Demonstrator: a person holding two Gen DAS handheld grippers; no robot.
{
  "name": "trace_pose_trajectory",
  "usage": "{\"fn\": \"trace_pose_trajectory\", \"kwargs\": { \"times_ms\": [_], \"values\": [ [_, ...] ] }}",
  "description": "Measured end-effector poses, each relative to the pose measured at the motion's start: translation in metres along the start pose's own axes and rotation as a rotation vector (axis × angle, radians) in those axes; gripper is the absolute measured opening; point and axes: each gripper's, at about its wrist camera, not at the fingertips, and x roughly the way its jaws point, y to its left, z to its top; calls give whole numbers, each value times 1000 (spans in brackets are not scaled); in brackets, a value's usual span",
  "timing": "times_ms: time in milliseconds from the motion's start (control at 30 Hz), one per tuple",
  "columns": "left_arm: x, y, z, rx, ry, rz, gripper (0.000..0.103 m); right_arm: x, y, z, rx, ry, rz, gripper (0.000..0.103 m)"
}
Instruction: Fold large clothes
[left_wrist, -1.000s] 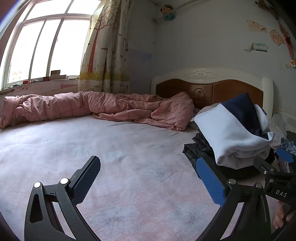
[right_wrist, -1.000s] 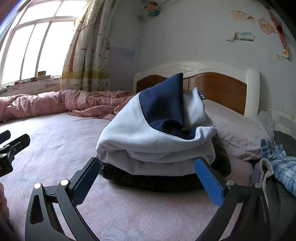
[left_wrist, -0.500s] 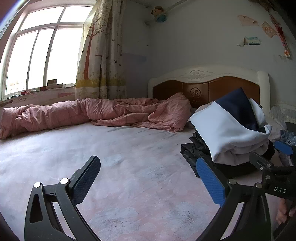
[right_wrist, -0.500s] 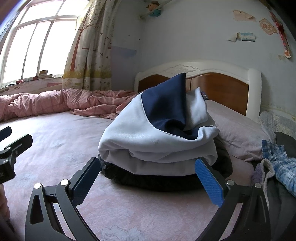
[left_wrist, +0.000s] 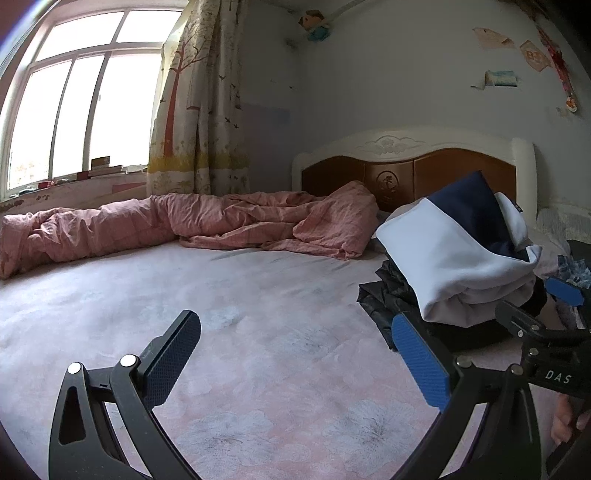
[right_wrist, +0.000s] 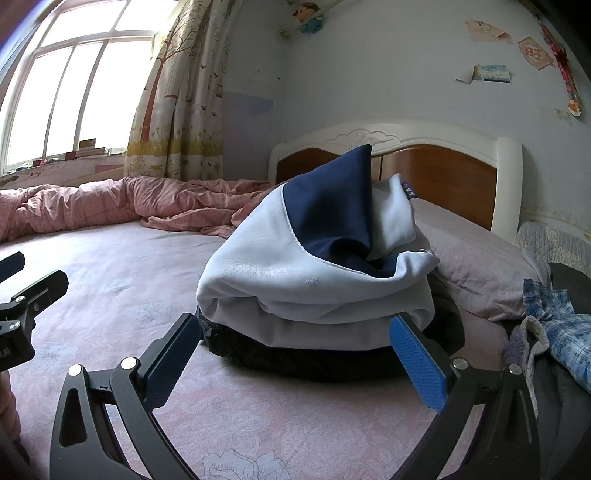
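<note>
Both sets of jaws were spread wide with nothing in them. The right gripper hung low over the bed, pointed straight at the pile of clothes, its two fingers sitting either side of the front of the pile but not pinching anything as far as I could see. The left gripper was off to the side over bare sheet, well apart from the pile, with only the pink flowery bedding between its fingers.

The pile itself sat toward the head of the bed. On top was a grey and navy sweatshirt, folded up kinda loosely with one navy corner poking up. Under it was a black garment squashed flat, sticking out around the bottom edge. From the left camera you could see the same stack on the right side, sweatshirt over the black stuff, with the right gripper just past it.

Behind the pile was a pale purple pillow up against the wooden headboard. To the right of it lay a blue plaid shirt, rumpled, next to something dark I couldn't make out. A pink quilt was bunched in a long roll along the far side of the bed under the window, beside a patterned curtain.
</note>
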Motion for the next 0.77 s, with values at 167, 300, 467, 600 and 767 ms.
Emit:
{"fn": "trace_pose_trajectory", "kwargs": {
  "times_ms": [167, 300, 467, 600, 767],
  "values": [
    [0, 2, 0, -7, 4, -1, 103, -1, 1, 0, -1, 0, -1, 103],
    [1, 2, 0, -3, 2, 0, 103, -1, 1, 0, -1, 1, -1, 103],
    [0, 3, 2, 0, 1, -1, 103, 0, 1, -1, -5, 3, -1, 103],
    [-1, 5, 2, -9, 5, -3, 103, 4, 1, -3, -13, 8, 0, 103],
    [-2, 8, 2, -21, 4, -3, 103, 6, 0, -3, -17, 1, -13, 103]
  ]
}}
